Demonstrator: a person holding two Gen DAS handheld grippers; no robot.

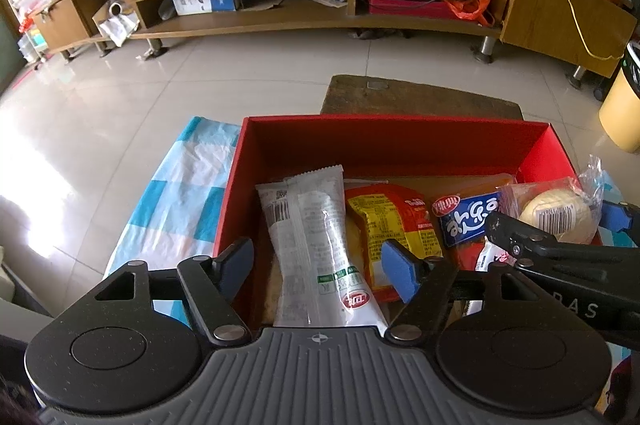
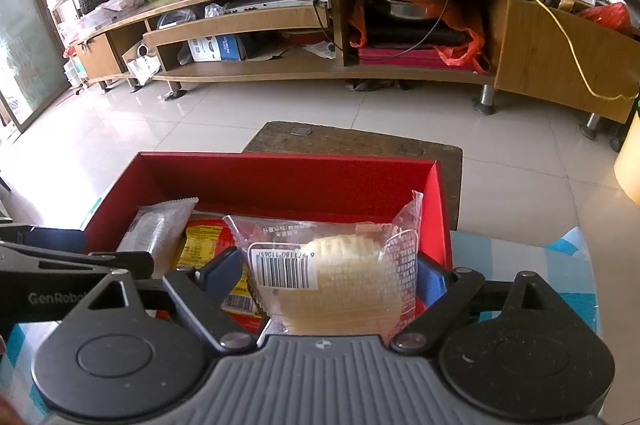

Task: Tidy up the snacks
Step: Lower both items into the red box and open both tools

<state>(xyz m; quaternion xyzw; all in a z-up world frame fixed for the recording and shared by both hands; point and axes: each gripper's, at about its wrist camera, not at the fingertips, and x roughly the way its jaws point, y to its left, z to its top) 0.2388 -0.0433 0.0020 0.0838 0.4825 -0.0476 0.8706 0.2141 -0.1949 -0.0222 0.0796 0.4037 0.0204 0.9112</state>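
Gaping loosely, left jaws astride white packet, right jaws astride barcoded bun bag, in red box.

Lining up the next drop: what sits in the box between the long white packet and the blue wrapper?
In the left wrist view, a red and yellow snack packet lies between the long white packet and the blue wrapper, all inside the red box.

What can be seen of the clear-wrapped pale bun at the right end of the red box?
The bun is round, pale yellow and ridged, sealed in a clear crinkly wrapper with a white barcode label and printed edges. It sits upright at the right end of the red box, between the blue pads of the right gripper, beside a blue snack packet. Whether the pads press it is unclear.
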